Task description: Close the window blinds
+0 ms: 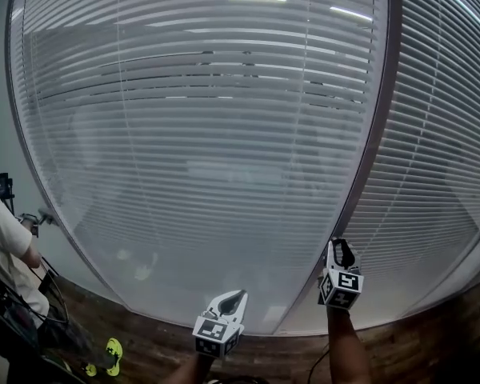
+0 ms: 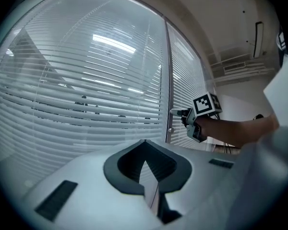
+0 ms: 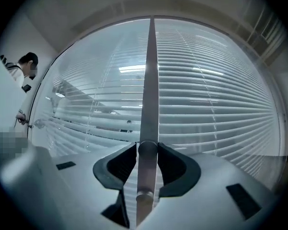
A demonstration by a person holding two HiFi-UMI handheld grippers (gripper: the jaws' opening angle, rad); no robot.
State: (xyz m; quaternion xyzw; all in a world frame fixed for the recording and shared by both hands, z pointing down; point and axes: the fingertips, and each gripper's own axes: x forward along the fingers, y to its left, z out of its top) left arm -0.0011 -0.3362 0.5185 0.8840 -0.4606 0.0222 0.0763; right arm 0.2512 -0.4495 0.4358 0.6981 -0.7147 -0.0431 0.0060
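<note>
We had the right gripper (image 1: 342, 253) clenched on the tilt wand (image 3: 146, 171), a slim grey rod in line with the frame post (image 1: 370, 158) between the two panes. Its pads pressed the rod from both sides. The window blinds (image 1: 200, 134) hung fully lowered over the pane left of the frame post. Most of their slats lay pale and close, though a band high up showed dark gaps. A second blind (image 1: 436, 174) covered the pane right of the post. Our left gripper (image 1: 234, 298) hovered left of the post's foot, apart from the right one, with its jaws together on nothing and pointing at the blinds. Far left of the post, a person (image 1: 6, 242) in a white shirt stood by the wall.
</note>
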